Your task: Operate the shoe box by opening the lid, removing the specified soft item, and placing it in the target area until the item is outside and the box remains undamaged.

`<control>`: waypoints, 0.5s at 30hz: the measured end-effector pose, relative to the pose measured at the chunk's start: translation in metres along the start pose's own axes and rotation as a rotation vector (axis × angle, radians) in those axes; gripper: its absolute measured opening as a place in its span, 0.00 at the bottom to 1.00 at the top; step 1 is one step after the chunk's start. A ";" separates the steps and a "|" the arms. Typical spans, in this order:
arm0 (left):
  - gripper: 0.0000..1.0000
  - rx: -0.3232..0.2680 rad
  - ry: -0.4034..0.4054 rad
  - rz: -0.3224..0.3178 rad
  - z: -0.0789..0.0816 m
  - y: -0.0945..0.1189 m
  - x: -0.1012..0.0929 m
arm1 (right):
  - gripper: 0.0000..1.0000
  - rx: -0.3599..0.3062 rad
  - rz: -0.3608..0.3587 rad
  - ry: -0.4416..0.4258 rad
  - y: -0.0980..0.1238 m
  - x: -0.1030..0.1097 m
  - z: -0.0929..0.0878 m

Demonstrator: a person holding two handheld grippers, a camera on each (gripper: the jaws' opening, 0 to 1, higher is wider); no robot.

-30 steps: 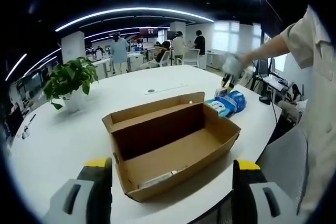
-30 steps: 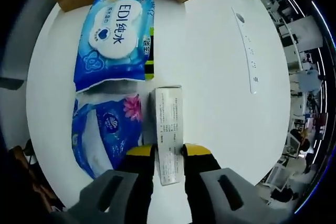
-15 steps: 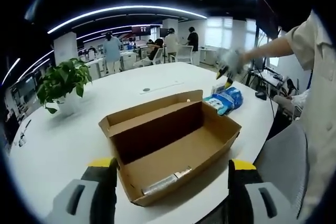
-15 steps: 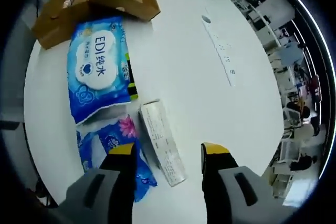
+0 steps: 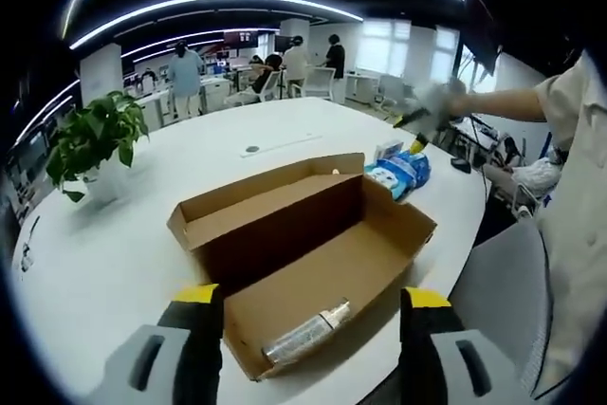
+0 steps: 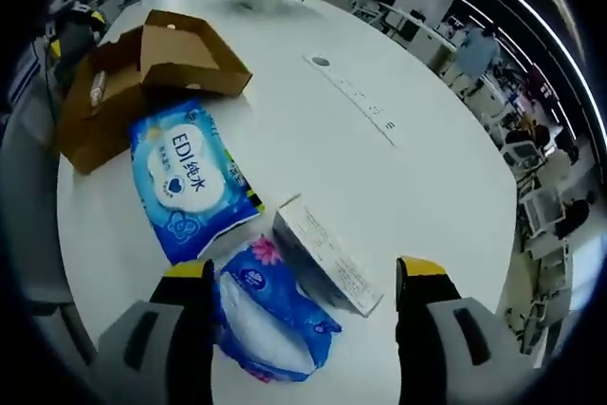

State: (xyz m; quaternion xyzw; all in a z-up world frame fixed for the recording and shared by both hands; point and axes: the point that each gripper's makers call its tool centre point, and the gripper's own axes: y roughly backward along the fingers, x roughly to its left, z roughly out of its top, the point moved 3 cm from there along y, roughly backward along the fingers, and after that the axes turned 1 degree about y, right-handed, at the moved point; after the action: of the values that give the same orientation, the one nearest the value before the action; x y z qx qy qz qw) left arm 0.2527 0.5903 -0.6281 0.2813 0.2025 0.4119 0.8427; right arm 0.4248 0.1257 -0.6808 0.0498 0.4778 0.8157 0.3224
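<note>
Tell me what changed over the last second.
The right gripper let go of the white carton, opened its jaws and pulled back from it. The carton, both blue packs and the open shoe box stayed put; the left gripper stayed open.

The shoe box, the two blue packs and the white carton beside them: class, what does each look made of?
Shoe box: brown corrugated cardboard, matte, with raw folded flaps. Blue packs: thin printed plastic film, probably, glossy and crinkled. White carton: likely paperboard, smooth, sharp-edged, with printed text.
</note>
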 end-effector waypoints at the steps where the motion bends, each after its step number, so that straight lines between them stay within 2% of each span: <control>1: 0.76 0.008 -0.003 -0.005 0.000 -0.001 0.001 | 0.79 -0.010 0.000 -0.008 0.002 0.003 -0.001; 13: 0.67 0.051 -0.048 -0.071 0.007 -0.017 0.013 | 0.94 -0.162 -0.027 -0.161 0.024 0.041 -0.002; 15: 0.67 0.061 -0.057 -0.079 0.008 -0.020 0.015 | 0.95 -0.173 -0.036 -0.159 0.028 0.047 -0.002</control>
State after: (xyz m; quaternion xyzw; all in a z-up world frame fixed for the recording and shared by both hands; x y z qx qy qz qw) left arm 0.2776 0.5898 -0.6360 0.3102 0.2017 0.3639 0.8548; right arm 0.3741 0.1419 -0.6697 0.0778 0.3791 0.8415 0.3770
